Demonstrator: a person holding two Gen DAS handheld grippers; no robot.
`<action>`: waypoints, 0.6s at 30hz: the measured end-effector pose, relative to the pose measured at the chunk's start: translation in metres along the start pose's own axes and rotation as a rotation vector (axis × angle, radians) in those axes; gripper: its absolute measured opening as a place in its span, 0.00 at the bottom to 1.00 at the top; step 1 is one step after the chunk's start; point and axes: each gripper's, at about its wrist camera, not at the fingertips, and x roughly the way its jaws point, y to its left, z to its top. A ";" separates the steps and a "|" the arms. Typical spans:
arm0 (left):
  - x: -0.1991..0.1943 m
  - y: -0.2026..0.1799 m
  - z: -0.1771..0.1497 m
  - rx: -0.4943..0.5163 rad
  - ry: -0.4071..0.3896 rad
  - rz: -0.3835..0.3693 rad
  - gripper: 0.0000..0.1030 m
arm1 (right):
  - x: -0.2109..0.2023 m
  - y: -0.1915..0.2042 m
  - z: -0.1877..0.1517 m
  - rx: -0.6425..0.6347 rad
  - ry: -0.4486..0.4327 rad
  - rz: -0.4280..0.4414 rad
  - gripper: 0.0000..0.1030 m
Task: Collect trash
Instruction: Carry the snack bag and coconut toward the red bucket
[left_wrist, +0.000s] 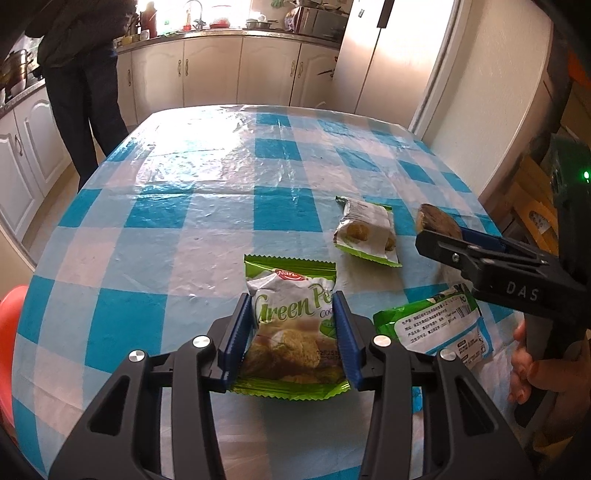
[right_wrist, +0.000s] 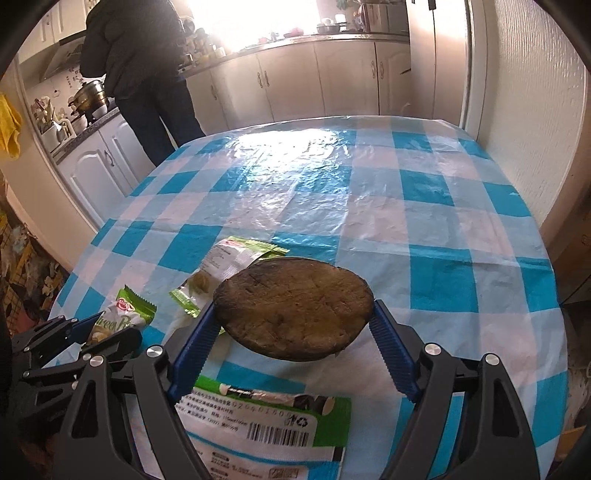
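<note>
Green Pea cookie packet (left_wrist: 291, 328) pinched between the blue pads of the left gripper (left_wrist: 293, 332) near the front edge of the checked tablecloth (left_wrist: 207, 206), apparently lifted slightly but hard to tell; dark round flatbread-like piece (right_wrist: 293, 314) clamped edgewise in the right gripper (right_wrist: 295, 321) and raised above a flat green-and-white wrapper (right_wrist: 266, 435). Further back, an opened packet (left_wrist: 364, 232) lying alone, not yet collected. Likely trouble: slick foil slipping from the left pads under a shallow grip, or the stiff round piece crumbling or pivoting out when carried, both hands already full.
</note>
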 end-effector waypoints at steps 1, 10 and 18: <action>-0.001 0.001 0.000 -0.001 -0.002 -0.001 0.44 | -0.002 0.002 -0.001 -0.001 -0.001 0.000 0.79; -0.013 0.011 -0.004 -0.022 -0.022 -0.003 0.44 | -0.009 0.018 -0.003 -0.026 -0.002 0.014 0.79; -0.023 0.021 -0.007 -0.042 -0.039 0.001 0.44 | -0.014 0.039 -0.007 -0.064 -0.001 0.027 0.79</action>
